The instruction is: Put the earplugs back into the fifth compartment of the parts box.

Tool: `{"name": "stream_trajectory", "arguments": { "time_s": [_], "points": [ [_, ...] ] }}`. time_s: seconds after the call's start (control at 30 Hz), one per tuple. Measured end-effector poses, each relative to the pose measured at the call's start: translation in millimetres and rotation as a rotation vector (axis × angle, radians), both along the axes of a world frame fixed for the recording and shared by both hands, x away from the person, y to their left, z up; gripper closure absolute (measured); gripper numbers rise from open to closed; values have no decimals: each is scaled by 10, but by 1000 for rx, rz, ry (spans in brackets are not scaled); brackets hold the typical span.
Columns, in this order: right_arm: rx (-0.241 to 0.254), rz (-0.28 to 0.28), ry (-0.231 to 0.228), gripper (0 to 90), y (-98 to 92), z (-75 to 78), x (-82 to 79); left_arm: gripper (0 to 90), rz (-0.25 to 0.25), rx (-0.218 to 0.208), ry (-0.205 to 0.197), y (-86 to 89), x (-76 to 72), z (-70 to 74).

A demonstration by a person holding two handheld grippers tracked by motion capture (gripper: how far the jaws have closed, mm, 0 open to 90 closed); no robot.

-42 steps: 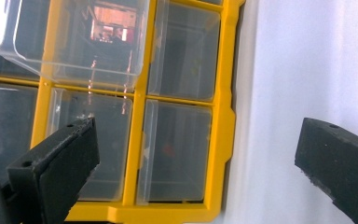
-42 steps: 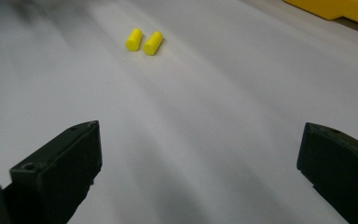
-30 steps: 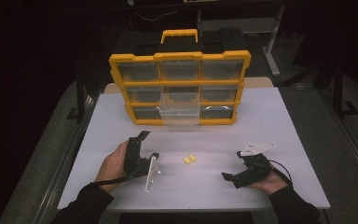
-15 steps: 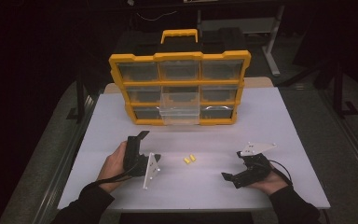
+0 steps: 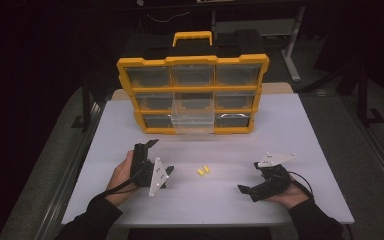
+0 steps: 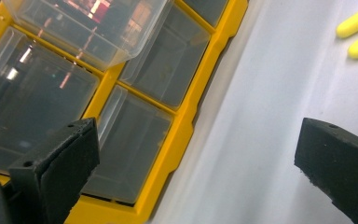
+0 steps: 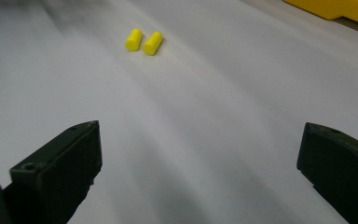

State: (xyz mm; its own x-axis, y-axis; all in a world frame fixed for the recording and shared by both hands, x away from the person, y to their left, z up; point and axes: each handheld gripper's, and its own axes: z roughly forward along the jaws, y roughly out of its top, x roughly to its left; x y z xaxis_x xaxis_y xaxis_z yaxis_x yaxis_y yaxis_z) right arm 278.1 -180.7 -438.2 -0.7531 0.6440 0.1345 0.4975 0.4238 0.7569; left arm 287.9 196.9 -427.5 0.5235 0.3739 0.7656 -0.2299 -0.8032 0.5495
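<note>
Grippers rest on the table, left point(image 5: 161, 161) and right point(image 5: 244, 189), both spread wide and empty. Earplugs point(image 5: 203, 171) lie between them, organizer point(image 5: 193, 95) beyond.

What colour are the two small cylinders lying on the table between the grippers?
Bright yellow. The two small foam-like cylinders show best in the right gripper view, side by side on the white table.

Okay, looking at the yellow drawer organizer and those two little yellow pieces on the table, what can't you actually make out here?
- Organizer drawers: high view, glare and dim light hide any contents.
- Pulled-out clear drawer: left gripper view, cut off by the top edge.
- Two yellow pieces: high view, too small to identify.
- Table far corner: right gripper view, blurred.
</note>
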Motion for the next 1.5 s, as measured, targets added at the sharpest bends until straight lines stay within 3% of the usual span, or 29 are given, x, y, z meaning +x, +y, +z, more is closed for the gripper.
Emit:
{"name": "stream_trajectory", "arguments": {
  "time_s": [0.53,1.5],
  "points": [
    [0,0,0,0,-2,2,0,0,6,-144,133,32,43,64],
    [0,0,0,0,-2,1,1,0,21,-430,436,142,179,115]
  ]
}}
